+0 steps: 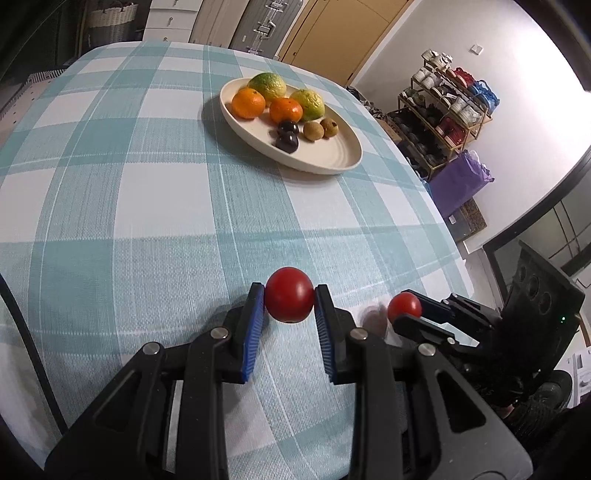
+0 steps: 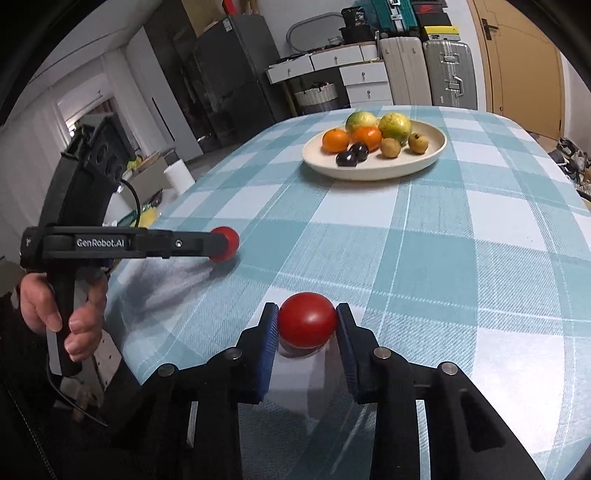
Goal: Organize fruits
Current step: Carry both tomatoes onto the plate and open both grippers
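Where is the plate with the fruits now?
The plate lies on the checked tablecloth at the far part of the table, well beyond both red tomatoes; in both wrist views it sits up and centre-right.

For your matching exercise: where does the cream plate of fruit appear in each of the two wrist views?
Left wrist view: the plate sits upper centre, slightly right, on the far part of the checked tablecloth.
Right wrist view: the plate sits upper centre-right.
Shared landmark: the silver suitcase behind the table.
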